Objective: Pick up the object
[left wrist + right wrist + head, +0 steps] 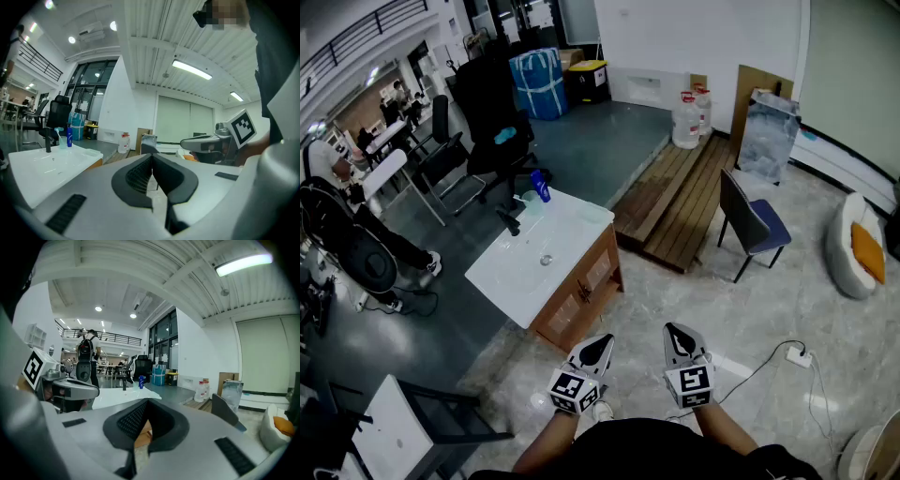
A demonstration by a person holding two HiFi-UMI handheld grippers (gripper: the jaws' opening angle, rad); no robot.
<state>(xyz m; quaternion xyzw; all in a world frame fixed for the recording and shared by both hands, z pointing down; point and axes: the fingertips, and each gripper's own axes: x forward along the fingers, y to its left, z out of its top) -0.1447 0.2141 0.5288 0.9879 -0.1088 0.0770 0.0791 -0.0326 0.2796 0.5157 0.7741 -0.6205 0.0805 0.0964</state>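
Down low, near the person, the left tongs (603,341) and the right tongs (674,331) are hanging side by side over the floor. Both are pressing shut with nothing in them. Farther off, a white counter (511,274) is standing. A blue bottle (542,187) is sitting at its far end beside a cup (530,202) — well apart from both tongs.
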